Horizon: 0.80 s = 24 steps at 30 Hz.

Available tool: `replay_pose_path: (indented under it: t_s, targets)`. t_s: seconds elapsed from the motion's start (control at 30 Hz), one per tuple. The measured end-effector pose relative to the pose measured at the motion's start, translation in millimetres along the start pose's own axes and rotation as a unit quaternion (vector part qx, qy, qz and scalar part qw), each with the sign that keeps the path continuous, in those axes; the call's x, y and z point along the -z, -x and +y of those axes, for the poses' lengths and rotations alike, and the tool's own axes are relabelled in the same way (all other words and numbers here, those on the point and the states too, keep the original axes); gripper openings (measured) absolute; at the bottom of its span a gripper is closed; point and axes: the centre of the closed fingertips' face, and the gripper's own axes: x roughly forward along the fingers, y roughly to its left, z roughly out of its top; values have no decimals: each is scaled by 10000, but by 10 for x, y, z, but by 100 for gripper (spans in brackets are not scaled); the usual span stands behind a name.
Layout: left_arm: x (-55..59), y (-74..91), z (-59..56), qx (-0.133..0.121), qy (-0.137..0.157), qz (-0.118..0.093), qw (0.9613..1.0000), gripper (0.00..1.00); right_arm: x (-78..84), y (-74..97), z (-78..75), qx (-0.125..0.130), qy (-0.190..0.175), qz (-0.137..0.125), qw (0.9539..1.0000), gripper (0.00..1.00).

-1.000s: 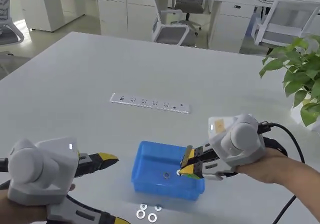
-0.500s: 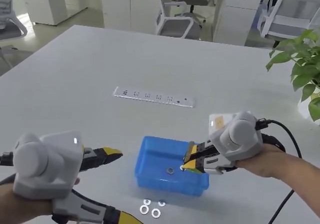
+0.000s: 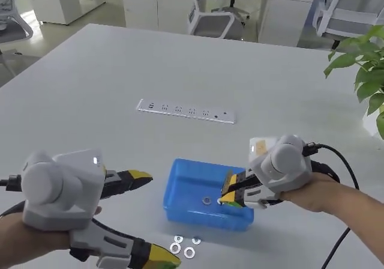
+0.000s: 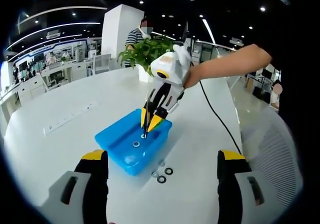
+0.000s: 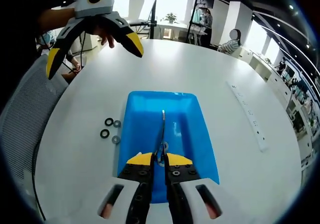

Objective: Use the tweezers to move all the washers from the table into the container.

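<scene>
Hovering the right gripper (image 3: 227, 196) over the blue container (image 3: 180, 182), pinching the tweezers (image 5: 162, 131) between jaws closed down on them. Pointing the tweezer tips down into the container, close to one washer (image 3: 206, 201) lying on its floor. Not managing to tell whether the tips are gripping anything. Holding the left gripper (image 3: 151, 216) spread wide and empty, just beside the container. Leaving four washers (image 3: 189, 253) lying loose on the table (image 3: 90, 89), near the container's front wall.

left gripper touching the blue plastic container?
Apart. In the head view, bare white table shows between the yellow jaw tips of the open left gripper and the near left wall of the blue plastic container.
</scene>
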Motion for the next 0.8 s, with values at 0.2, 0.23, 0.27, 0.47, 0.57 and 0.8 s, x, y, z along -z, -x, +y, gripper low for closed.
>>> replay_pose_path:
  t_s: [0.2, 0.23, 0.27, 0.47, 0.57, 0.8]
  targets:
    - [-82, -55, 38, -46, -96, -50, 9999, 86, 36, -39, 17, -42, -45, 6, 10000, 9]
    - [-92, -66, 39, -33, -95, -53, 9999, 85, 41, -45, 19, -43, -37, 15, 10000, 9]
    - [-105, -85, 45, -34, -108, -49, 9999, 84, 48, -52, 23, -55, -38, 18, 10000, 9]
    - [-194, -174, 139, -34, -252, -104, 9996, 71, 46, -65, 30, -70, -42, 8, 10000, 9]
    - [-256, -241, 178, 1, -374, -112, 9992, 58, 49, -66, 30, -70, -36, 15, 10000, 9]
    - [-382, -445, 241, 169, -653, -134, 9976, 39, 40, -73, 32, -65, 27, 33, 10000, 9]
